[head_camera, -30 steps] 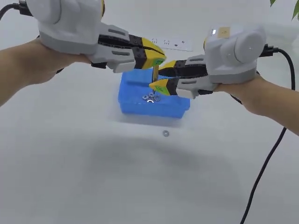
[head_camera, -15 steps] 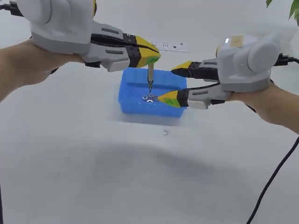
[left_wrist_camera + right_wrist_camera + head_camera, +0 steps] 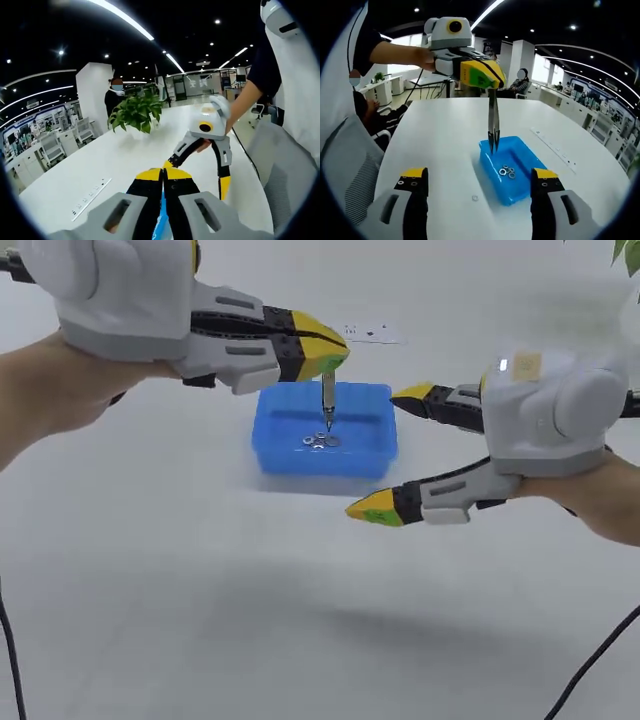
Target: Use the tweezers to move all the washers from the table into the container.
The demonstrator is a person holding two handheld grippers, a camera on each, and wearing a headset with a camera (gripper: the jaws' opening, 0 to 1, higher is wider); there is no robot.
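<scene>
My left gripper (image 3: 328,352) is shut on the top of metal tweezers (image 3: 328,405), which hang straight down with their tips just above the blue container (image 3: 275,425). Several washers (image 3: 318,441) lie together inside it. In the right gripper view the tweezers (image 3: 493,122) point down into the container (image 3: 520,190), whose washers (image 3: 506,171) sit near the middle. One loose washer (image 3: 475,198) lies on the table beside the container's near wall. My right gripper (image 3: 392,452) is open with nothing between its jaws, to the right of the container and nearer to me.
A white power strip (image 3: 365,333) lies behind the container. A black cable (image 3: 590,670) trails off the right gripper at the lower right. A potted plant (image 3: 135,112) stands further along the white table (image 3: 200,590). People sit at desks in the background.
My right gripper has drawn back from the tweezers toward me and to the right, with its jaws spread wider. The left gripper still holds the tweezers over the container.
</scene>
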